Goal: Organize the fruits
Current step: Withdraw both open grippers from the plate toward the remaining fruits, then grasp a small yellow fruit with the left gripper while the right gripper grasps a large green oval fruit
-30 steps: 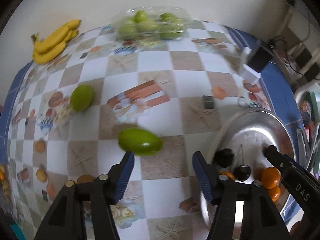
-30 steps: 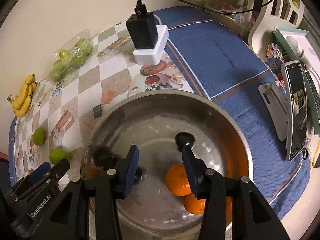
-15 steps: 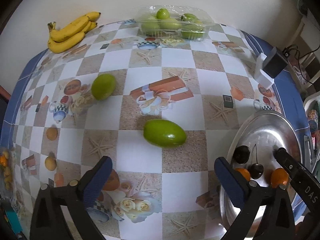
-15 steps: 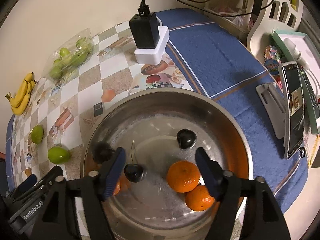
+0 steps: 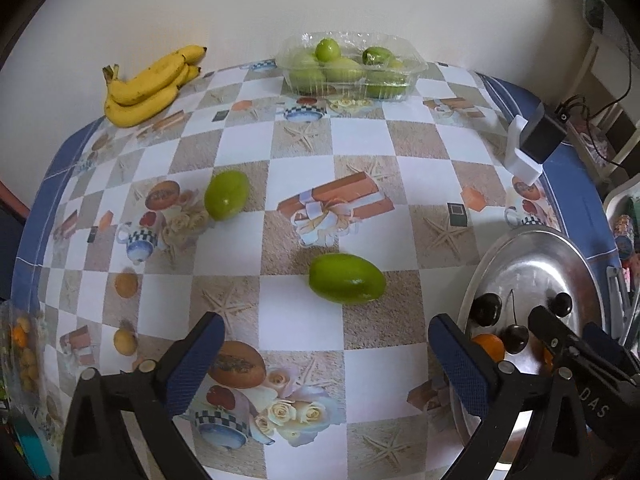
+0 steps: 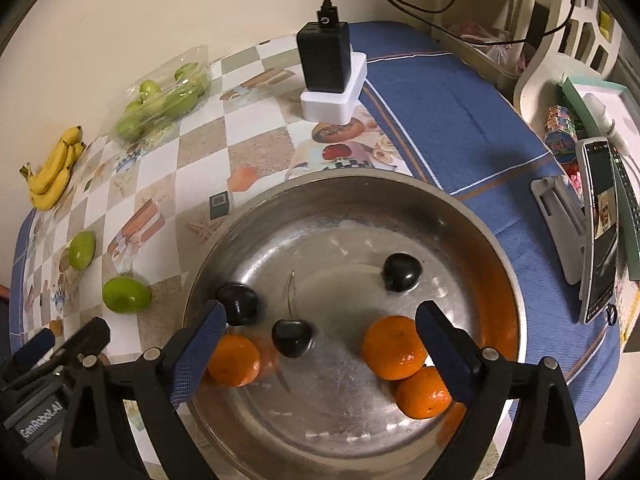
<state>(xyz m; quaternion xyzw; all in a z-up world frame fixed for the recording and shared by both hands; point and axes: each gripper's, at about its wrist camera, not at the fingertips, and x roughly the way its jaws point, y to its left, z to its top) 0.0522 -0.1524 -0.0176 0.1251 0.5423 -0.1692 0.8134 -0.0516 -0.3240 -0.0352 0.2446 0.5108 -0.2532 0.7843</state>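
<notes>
My left gripper (image 5: 326, 354) is open and empty above the checked tablecloth. A green mango (image 5: 347, 284) lies just beyond it; a second green mango (image 5: 226, 200) lies farther left. My right gripper (image 6: 320, 340) is open and empty over a metal bowl (image 6: 460, 216). The bowl holds three oranges, one (image 6: 394, 346) near the right finger, one (image 6: 424, 394) below it and one (image 6: 234, 360) by the left finger, and three dark cherries, one of them (image 6: 292, 338) between the fingers. Both mangoes show in the right wrist view, near (image 6: 126, 294) and far (image 6: 82, 250).
Bananas (image 5: 152, 86) and a clear tray of green fruit (image 5: 352, 68) sit at the table's far edge. A black charger on a white block (image 6: 332, 76) stands behind the bowl. A phone on a stand (image 6: 600, 228) is at the right. A bag of small fruit (image 5: 22, 344) lies at the left edge.
Both grippers opened wide and drew back and up. The left gripper let go of the nearer green mango, which now lies on the cloth. A third orange came into view.
</notes>
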